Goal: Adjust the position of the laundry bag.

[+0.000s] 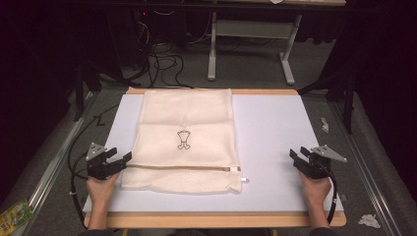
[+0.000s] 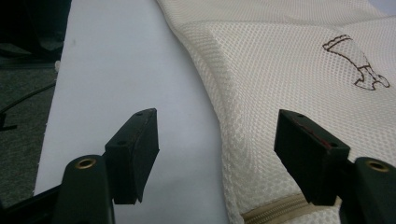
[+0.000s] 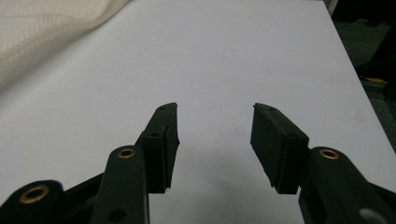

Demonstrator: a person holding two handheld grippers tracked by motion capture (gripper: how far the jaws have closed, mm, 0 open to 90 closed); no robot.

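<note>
The mesh bag (image 1: 186, 140) is laid flat on the white board (image 1: 275, 128), left of the middle, its zipper (image 1: 182, 167) running across near the front edge and a small emblem (image 1: 183, 139) stitched at its centre. The pull tab (image 1: 244, 180) is seen poking out at the bag's front right corner.

The left gripper (image 1: 123, 158) is held at the bag's front left corner. Its jaws are spread wide, and in the left gripper view the mesh edge and the zipper end (image 2: 271, 213) are seen between them, with neither pad pressing on the fabric. Nothing is pinched yet.

The right gripper (image 1: 296, 156) is held well apart from the bag, over bare board near the right side. Its jaws are parted with nothing between them; only a corner of mesh (image 3: 51, 28) is caught far off in the right gripper view.

The step in hand is judged to be the approach: the bag is about to be taken up, probably for folding or for working the zipper. For the next move, the left jaws would need to be closed on the corner, seam included so the mesh does not slip. The right gripper would need to be brought across to the front right corner, by the pull tab, before anything is lifted.
</note>
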